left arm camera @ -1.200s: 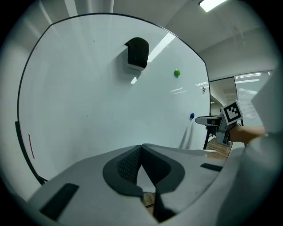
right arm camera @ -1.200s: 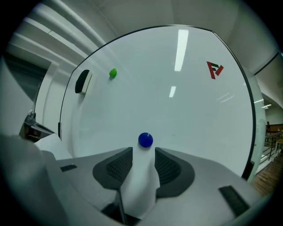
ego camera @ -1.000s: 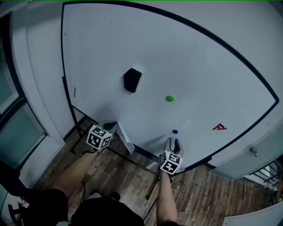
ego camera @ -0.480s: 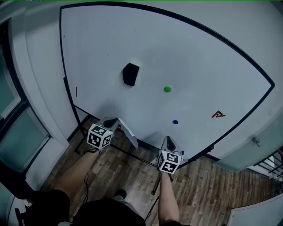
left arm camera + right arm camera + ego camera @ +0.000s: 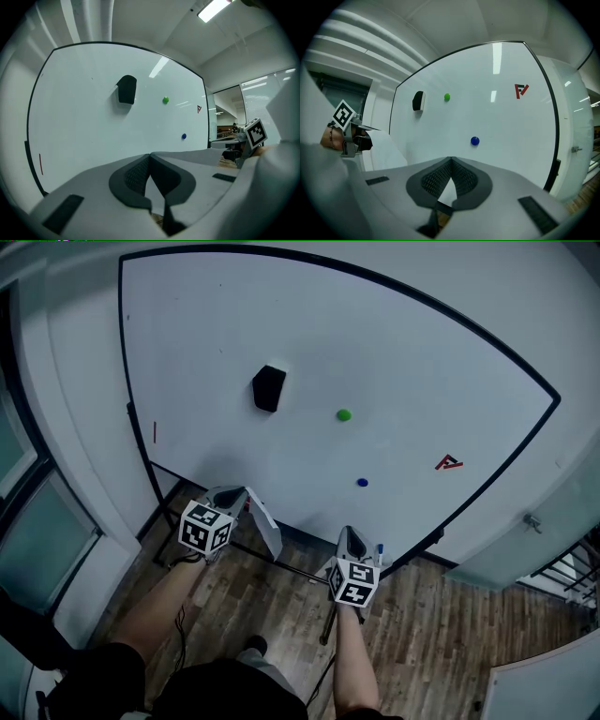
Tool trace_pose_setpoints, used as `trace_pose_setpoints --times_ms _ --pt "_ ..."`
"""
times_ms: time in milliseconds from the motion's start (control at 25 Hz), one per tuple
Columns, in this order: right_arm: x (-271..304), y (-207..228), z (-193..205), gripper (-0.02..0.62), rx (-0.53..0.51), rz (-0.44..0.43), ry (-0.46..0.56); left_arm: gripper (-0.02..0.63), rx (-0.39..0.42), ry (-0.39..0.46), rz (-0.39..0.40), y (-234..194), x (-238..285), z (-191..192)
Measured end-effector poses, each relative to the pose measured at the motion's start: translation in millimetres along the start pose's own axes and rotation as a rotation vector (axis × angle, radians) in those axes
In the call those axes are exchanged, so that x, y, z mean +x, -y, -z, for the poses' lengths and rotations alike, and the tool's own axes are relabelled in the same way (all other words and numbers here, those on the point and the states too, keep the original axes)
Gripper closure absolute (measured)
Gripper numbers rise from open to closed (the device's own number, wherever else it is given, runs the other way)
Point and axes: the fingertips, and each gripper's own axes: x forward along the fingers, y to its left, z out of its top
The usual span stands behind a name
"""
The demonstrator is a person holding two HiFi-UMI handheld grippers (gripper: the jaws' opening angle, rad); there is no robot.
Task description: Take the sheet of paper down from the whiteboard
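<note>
The white sheet of paper (image 5: 265, 526) is off the whiteboard (image 5: 422, 362) and hangs from my left gripper (image 5: 242, 495), which is shut on its upper edge. From the right gripper view the sheet (image 5: 386, 152) droops below the left gripper (image 5: 363, 140) at the far left. In the left gripper view the pads (image 5: 150, 155) are pressed together. My right gripper (image 5: 351, 532) is shut with nothing in it, a short way back from the board below the blue magnet (image 5: 362, 482); its pads (image 5: 451, 159) meet.
On the board sit a black eraser (image 5: 268, 388), a green magnet (image 5: 344, 414) and a small red logo (image 5: 449, 463). A marker (image 5: 379, 552) stands at the board's lower rail. Wooden floor lies below, with a wall and window to the left.
The right gripper's jaws have gone from open to shut, and it has drawn back from the board. The left gripper has pulled away too, carrying the paper.
</note>
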Motion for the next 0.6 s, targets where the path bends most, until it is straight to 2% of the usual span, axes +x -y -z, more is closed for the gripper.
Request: trace_pose_setpoints --times_ms 600 --pt "-26.3 -18.2 5.1 0.571 0.009 -0.019 0.003 0.586 0.024 0.02 0.022 10.1 -23.4 -4.8"
